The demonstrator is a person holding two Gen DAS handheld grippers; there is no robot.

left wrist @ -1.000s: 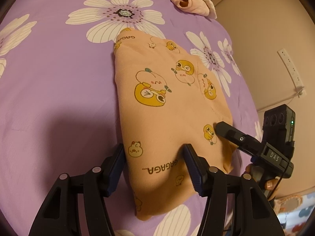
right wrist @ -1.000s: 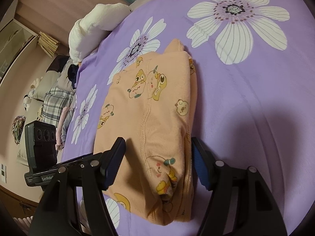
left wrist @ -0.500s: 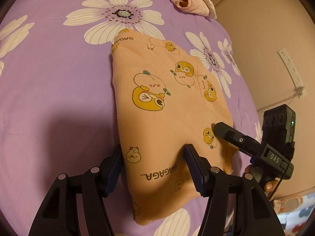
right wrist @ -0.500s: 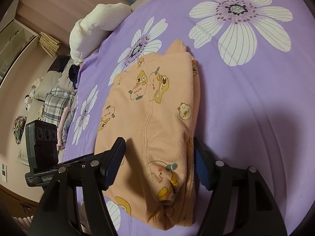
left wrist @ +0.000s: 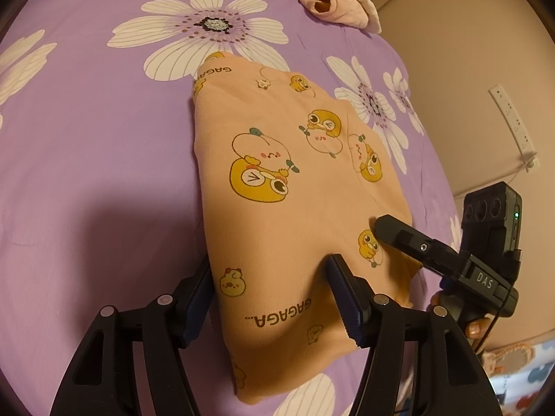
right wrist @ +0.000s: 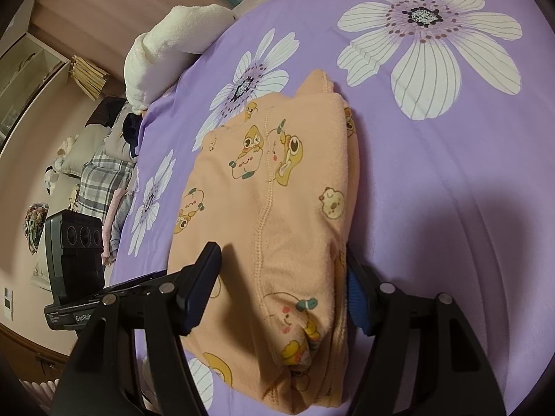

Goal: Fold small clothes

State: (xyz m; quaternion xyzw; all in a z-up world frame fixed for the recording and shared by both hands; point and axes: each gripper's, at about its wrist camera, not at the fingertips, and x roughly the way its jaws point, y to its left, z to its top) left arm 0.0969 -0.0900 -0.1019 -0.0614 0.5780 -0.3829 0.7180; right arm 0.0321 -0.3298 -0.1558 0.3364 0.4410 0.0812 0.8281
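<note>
A folded peach garment (left wrist: 291,187) with yellow cartoon prints lies on the purple flowered bedsheet (left wrist: 86,145). It also shows in the right wrist view (right wrist: 274,215). My left gripper (left wrist: 274,277) is open, its fingers straddling the garment's near edge, one on each side. My right gripper (right wrist: 284,270) is open too, its fingers either side of the garment's thick folded end. The right gripper also shows in the left wrist view (left wrist: 399,232), resting on the garment's right side.
A pink garment (left wrist: 333,3) lies at the bed's far edge. A white rolled blanket (right wrist: 173,45) and a plaid pile (right wrist: 100,180) sit off the bed's left side. A wall with a power strip (left wrist: 513,124) stands to the right.
Both grippers stay open around the garment. The garment has shifted slightly nearer in both views.
</note>
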